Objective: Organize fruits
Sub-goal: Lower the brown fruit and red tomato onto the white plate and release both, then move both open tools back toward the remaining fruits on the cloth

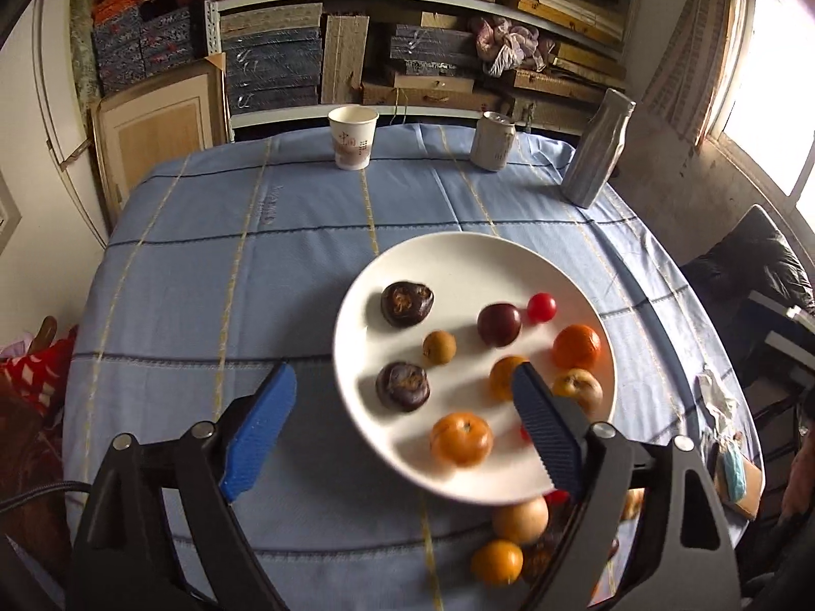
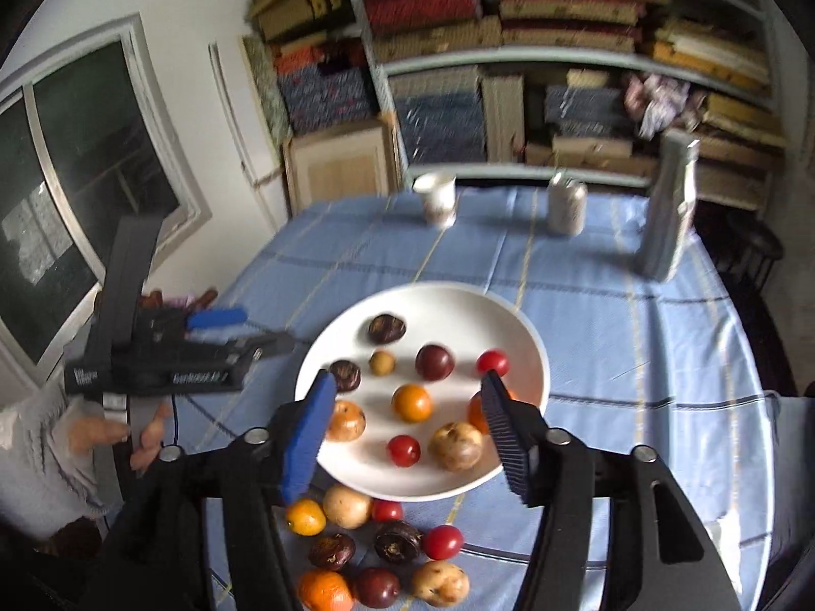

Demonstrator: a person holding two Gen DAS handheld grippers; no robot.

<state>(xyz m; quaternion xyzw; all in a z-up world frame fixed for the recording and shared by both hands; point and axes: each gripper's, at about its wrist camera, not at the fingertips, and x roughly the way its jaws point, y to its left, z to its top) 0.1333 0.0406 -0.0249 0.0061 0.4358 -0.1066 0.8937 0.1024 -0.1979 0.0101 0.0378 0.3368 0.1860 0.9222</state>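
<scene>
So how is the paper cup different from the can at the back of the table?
The paper cup is open-topped and flares wider toward its rim; the can has a closed top and straight sides. The paper cup carries a reddish print; the can looks plain pale grey. Both stand upright on the blue tablecloth.

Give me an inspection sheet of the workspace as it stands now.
Surface: blue checked tablecloth, flat.
Job's things: round white plate holding ten mixed fruits; loose pile of fruits on the cloth at its near rim.
Clutter: white paper cup, pale drink can, ribbed grey bottle along the far edge.
Grippers: left gripper and right gripper open, nothing between the jaws.
Cables: black cable at the left gripper.
Surroundings: shelves of boxes, windows.
</scene>
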